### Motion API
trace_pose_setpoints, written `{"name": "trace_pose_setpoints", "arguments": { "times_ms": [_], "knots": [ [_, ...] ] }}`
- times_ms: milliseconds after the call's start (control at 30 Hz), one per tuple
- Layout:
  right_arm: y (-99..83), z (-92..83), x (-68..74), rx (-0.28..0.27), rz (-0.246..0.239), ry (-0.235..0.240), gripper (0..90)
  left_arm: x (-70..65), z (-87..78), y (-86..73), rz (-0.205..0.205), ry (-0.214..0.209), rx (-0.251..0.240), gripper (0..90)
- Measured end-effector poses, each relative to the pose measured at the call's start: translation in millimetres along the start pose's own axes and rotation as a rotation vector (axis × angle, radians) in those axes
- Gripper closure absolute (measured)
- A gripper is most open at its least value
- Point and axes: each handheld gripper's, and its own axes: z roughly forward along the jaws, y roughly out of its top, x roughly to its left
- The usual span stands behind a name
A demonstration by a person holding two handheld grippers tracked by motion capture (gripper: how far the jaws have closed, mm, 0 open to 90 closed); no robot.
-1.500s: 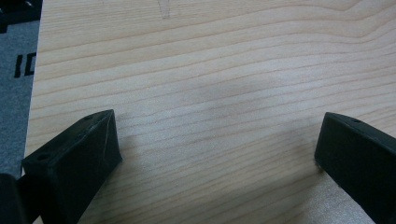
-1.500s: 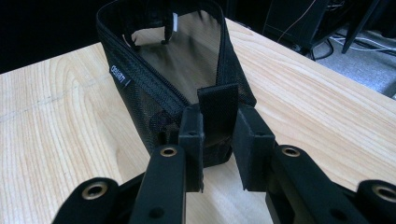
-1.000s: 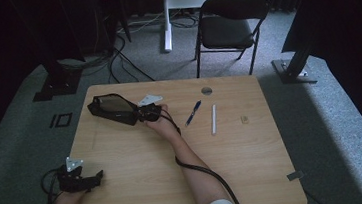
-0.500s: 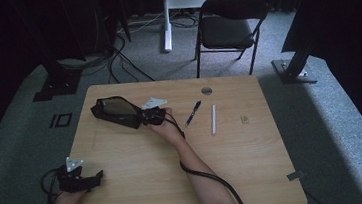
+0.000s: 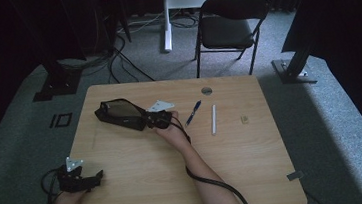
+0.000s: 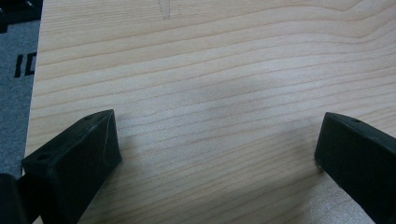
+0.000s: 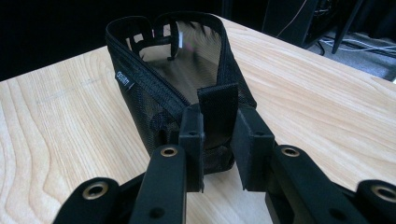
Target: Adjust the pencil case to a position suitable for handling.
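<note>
A light wooden table takes up the middle and lower part of the high view, on grey carpet, with a dark folding chair beyond its far edge at the upper centre. The largest thing on the wood is a black mesh pouch, lying in the upper left part of the tabletop with its zip open; in the right gripper view it stands at the centre of the frame, mouth gaping upward. The right gripper is clamped on the pouch's near end, its two jaws drawn together on a black fabric tab. The left gripper sits at the lower left edge of the table in the high view, well apart from the pouch; in the left gripper view its jaws stand wide apart over bare wood with nothing between them. To the right of the pouch lie a blue pen, then a white pen, and farther right a small tan object.
</note>
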Motion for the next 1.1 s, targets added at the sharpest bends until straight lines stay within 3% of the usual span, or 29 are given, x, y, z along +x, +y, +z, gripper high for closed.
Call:
{"name": "trace_pose_setpoints", "arguments": {
  "times_ms": [1100],
  "knots": [
    [-47.2, -74.7, -2.2, -0.005, 0.005, -0.039, 74.5, 0.0, 0.0, 0.0, -0.001, 0.0, 0.0, 0.1]
  ]
}}
